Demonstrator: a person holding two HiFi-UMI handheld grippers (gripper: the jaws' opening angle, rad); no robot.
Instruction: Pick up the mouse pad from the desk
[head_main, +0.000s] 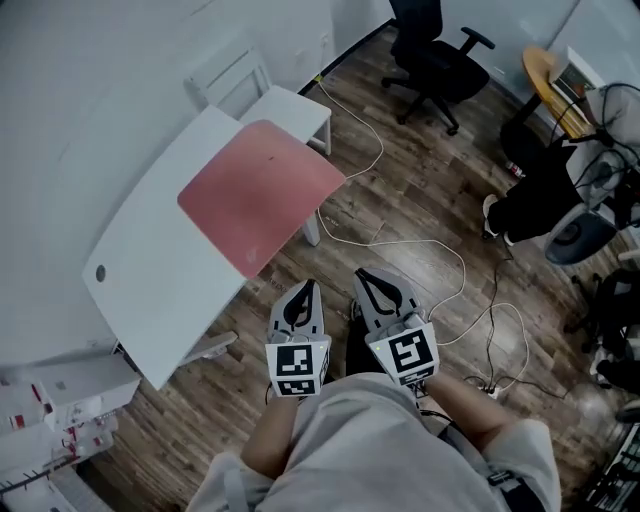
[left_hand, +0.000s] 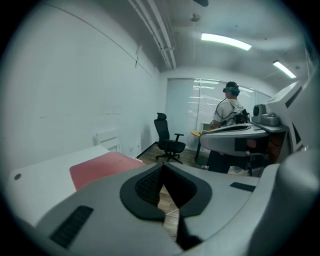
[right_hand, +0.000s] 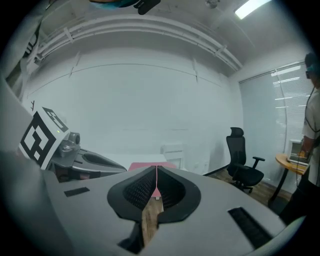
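Note:
A pink-red mouse pad (head_main: 258, 192) lies flat on the white desk (head_main: 150, 270), its near corner hanging a little over the desk's edge. It also shows as a pink slab (left_hand: 97, 167) in the left gripper view and as a thin pink strip (right_hand: 148, 166) beyond the right jaws. My left gripper (head_main: 305, 290) and right gripper (head_main: 371, 277) hover side by side over the floor, short of the desk. Both are shut with nothing between their jaws.
A white radiator (head_main: 228, 76) stands at the wall behind the desk. White cables (head_main: 430, 250) trail over the wooden floor. A black office chair (head_main: 432, 55) is at the far right, with a person (left_hand: 227, 112) at a round table beyond it. Boxes (head_main: 50, 410) sit at lower left.

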